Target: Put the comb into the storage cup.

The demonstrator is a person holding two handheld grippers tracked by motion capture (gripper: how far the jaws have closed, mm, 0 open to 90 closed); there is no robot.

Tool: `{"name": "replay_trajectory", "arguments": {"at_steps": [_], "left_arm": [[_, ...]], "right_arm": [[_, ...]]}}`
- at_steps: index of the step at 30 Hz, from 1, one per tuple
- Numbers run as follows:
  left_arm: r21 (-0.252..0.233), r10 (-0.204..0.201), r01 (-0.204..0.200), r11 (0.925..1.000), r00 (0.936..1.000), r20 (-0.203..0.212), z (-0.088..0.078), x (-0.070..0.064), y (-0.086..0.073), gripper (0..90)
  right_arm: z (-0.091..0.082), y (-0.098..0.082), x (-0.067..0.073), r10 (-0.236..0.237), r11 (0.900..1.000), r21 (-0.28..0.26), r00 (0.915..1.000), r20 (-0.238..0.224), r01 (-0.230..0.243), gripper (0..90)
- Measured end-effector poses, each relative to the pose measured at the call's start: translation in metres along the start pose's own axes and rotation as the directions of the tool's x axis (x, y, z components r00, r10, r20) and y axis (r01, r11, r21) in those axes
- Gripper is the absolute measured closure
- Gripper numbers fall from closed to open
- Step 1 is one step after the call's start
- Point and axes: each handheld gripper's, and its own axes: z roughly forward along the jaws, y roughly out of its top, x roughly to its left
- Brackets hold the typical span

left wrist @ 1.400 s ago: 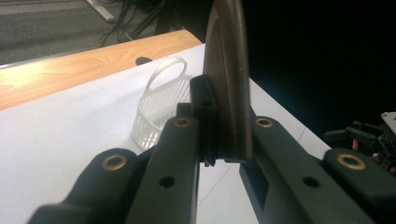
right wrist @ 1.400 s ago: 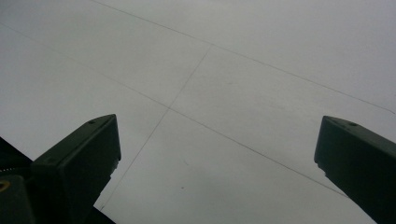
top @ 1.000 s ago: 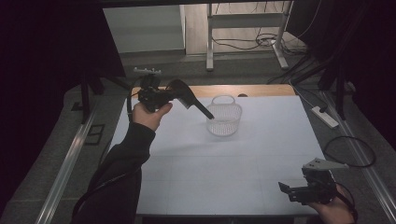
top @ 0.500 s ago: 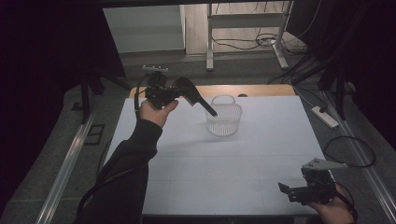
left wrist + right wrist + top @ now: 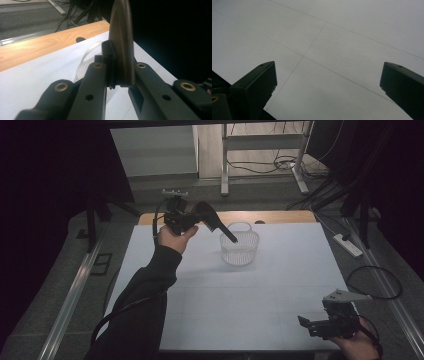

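Note:
My left gripper (image 5: 196, 220) is held above the table's far left, shut on a dark, curved long-handled utensil (image 5: 216, 222). The utensil's thin end slants down to the near rim of a clear plastic basket (image 5: 240, 249) standing on the white table sheet (image 5: 200, 295). In the left gripper view the two black jaws clamp the utensil (image 5: 122, 42) edge-on at my left gripper (image 5: 117, 68), and part of the basket (image 5: 85, 62) shows behind them. My right gripper (image 5: 306, 324) rests low at the near right corner; its jaws stand wide open (image 5: 327, 72) over bare sheet.
A strip of wooden tabletop (image 5: 280, 216) runs along the far edge beyond the sheet. A white power strip (image 5: 348, 245) and a looped cable (image 5: 375, 282) lie on the floor at the right. A metal rail (image 5: 75, 290) runs along the left side.
My left hand has carried the utensil to the right, bringing its thin end closer to the basket. The right gripper has stayed still.

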Motion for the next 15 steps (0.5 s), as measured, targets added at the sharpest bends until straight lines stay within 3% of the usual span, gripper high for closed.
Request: {"name": "replay_trajectory", "arguments": {"at_steps": [15], "left_arm": [[-0.011,-0.049,0.049,0.9987,0.9988,0.001,0.034,0.005,-0.004,86.6]], "right_arm": [[0.0,0.0,0.0,-0.004,1.0,-0.003,1.0,-0.005,0.004,1.5]]}}
